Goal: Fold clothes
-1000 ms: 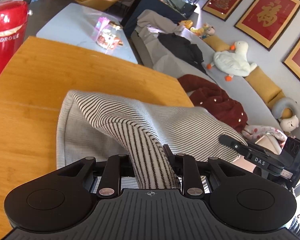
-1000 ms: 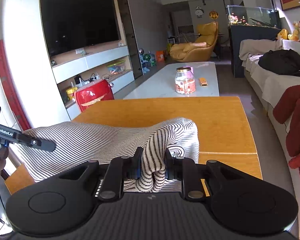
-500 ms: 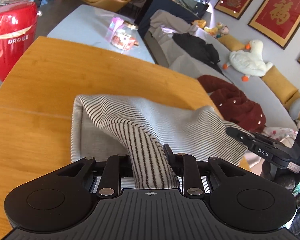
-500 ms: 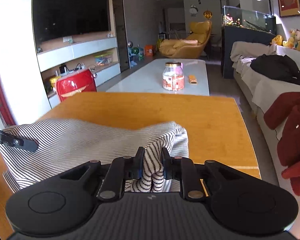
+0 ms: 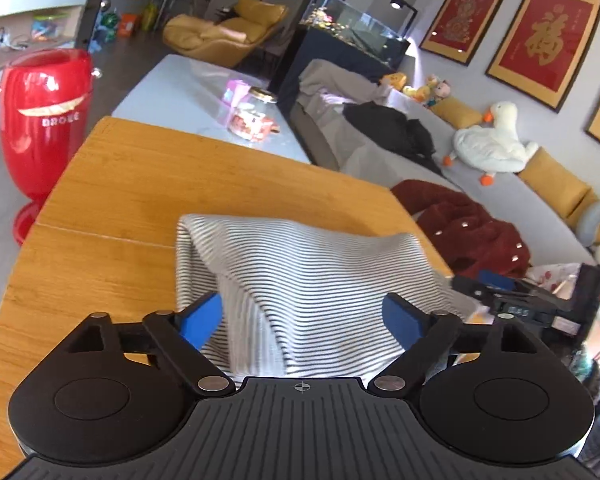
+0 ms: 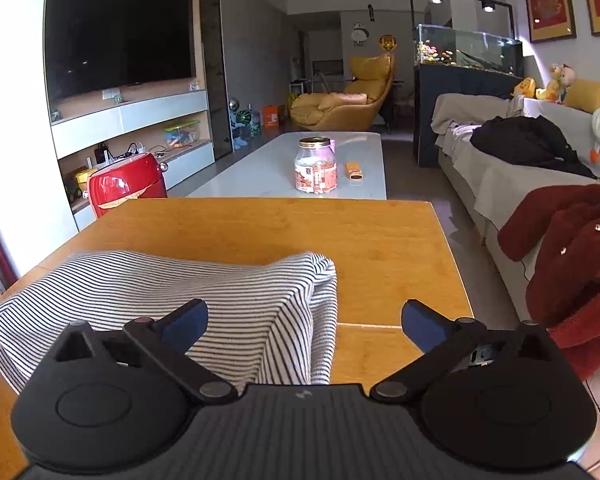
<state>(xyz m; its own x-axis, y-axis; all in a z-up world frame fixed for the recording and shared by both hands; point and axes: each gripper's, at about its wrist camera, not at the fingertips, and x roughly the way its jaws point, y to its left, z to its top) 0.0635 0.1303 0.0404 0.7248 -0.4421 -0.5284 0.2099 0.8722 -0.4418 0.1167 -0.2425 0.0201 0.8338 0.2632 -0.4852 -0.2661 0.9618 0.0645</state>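
A black-and-white striped garment (image 5: pixel 300 280) lies folded over itself on the wooden table (image 5: pixel 140 184), near its front edge. My left gripper (image 5: pixel 302 316) stands open with its blue pads on either side of the cloth's left end. In the right wrist view the same striped garment (image 6: pixel 204 292) spreads to the left, and my right gripper (image 6: pixel 304 322) is open over its right end, its fingers holding nothing. The right gripper's black body (image 5: pixel 532 304) shows at the far right of the left wrist view.
A dark red fleece jacket (image 6: pixel 572 264) hangs off the grey sofa (image 5: pixel 500 184) right of the table. A red bin (image 5: pixel 44 120) stands at the left. Beyond the table is a white coffee table (image 6: pixel 292 168) with a jar (image 6: pixel 315 165).
Both grippers were shut on bunched striped cloth; both have now opened and let it go. The garment has dropped flatter onto the table.
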